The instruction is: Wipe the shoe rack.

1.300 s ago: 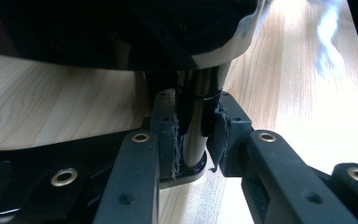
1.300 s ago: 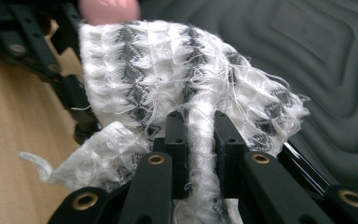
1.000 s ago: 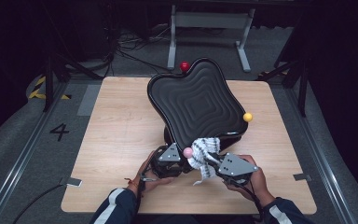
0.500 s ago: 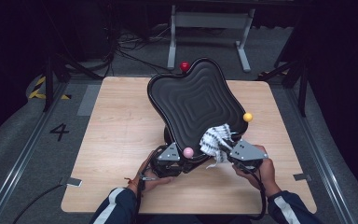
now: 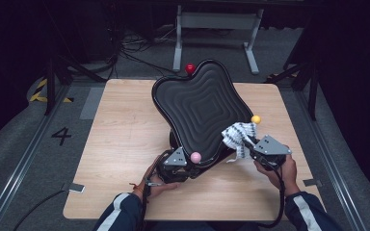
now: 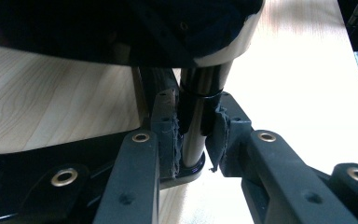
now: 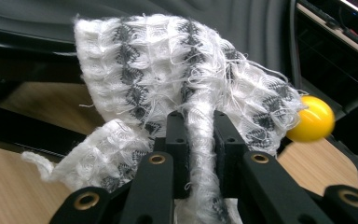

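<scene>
Since half a second ago the right gripper [image 5: 248,143] has carried the white knitted cloth with grey zigzag stripes [image 5: 238,136] a little farther up and to the right, so the cloth now lies over the right edge of the black wavy-edged seat shell with ridged contour lines [image 5: 197,103], just below the small yellow ball [image 5: 256,119]. A second ago the cloth sat lower, near the front edge by the small pink ball [image 5: 195,157]. The left gripper [image 5: 187,165] has stayed under the front of the shell.

In the right gripper view the jaws are closed on a bunched fold of the cloth [image 7: 182,88], which spills over them and hides their tips; the yellow ball [image 7: 310,119] shows just beside the cloth's edge. In the left gripper view the left gripper [image 6: 192,140] has its jaws clamped around a shiny dark metal post [image 6: 193,126] under the shell; the shell's underside is dark and hard to make out, and the post's top is cut off by it.

The cloth is loosely knit and fuzzy, with stray threads and a frayed edge. The shell stands tilted on the light wooden table [image 5: 120,139], with a small red ball [image 5: 190,68] at its far edge.
</scene>
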A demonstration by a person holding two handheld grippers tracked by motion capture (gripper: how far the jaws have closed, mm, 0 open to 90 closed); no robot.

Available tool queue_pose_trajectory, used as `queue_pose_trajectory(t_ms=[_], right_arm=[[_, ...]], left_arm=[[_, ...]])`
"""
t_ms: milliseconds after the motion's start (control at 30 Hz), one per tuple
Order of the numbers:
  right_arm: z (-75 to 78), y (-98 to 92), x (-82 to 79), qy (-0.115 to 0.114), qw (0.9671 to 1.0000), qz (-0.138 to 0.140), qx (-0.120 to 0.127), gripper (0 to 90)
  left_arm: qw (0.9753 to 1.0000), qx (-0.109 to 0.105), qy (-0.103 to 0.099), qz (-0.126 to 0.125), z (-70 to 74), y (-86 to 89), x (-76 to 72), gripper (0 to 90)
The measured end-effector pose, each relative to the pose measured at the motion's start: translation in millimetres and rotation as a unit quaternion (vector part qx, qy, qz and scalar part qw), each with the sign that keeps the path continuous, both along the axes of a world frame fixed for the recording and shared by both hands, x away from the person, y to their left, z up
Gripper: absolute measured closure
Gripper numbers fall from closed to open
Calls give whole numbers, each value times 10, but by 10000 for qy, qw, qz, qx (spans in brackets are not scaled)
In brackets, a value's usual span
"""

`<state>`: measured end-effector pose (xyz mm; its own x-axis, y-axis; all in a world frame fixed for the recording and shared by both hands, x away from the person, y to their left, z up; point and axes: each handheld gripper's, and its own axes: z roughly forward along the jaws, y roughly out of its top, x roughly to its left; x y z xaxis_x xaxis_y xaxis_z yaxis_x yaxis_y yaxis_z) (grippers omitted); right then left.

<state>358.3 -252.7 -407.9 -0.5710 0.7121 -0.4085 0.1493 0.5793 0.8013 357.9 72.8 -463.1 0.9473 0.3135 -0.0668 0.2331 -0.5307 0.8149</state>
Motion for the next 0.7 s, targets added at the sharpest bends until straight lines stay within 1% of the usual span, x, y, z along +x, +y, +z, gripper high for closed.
queue_pose_trajectory(t_ms=[100, 167, 200, 267, 367, 400, 433, 500, 533, 600, 633, 667, 700], right_arm=[[-11, -100, 31, 24, 9999, -155, 31, 796], [-27, -166, 56, 38, 9996, -266, -2, 796], [-38, -198, 71, 45, 9995, -325, -2, 796], [-63, -266, 104, 124, 9989, -443, 43, 797], [-88, -343, 138, 175, 9980, -597, 52, 796], [-95, -371, 154, 203, 9978, -628, 75, 796], [-104, -389, 172, 224, 9975, -672, 78, 795], [-119, -406, 192, 245, 9972, -703, 107, 795], [-124, -411, 198, 259, 9972, -694, 140, 795], [-124, -410, 199, 264, 9972, -688, 147, 795], [-119, -400, 192, 246, 9972, -690, 142, 795], [-98, -367, 168, 239, 9976, -610, 212, 795], [-98, -367, 168, 239, 9976, -610, 212, 795]], left_arm=[[10000, -24, -6, 12, -4, -3, -3, 735], [10000, 4, 3, 1, 0, 0, -1, 735], [10000, -23, -4, 17, -4, -3, -4, 735], [10000, -22, 20, 52, -5, -1, -12, 735], [10000, 59, -31, 17, 11, -7, -7, 735], [10000, 10, -31, 3, 2, -5, -4, 735], [10000, 13, -36, 8, 3, -6, -5, 735], [10000, 61, -28, 10, 10, -5, -7, 735], [10000, 2, -33, 4, 1, -5, -4, 735], [10000, 3, -36, 6, 0, -5, -5, 734], [10000, 45, -20, 18, 6, -4, -10, 734], [10000, 44, -18, 9, 6, -4, -12, 735], [10000, 44, -18, 9, 6, -4, -12, 735]])
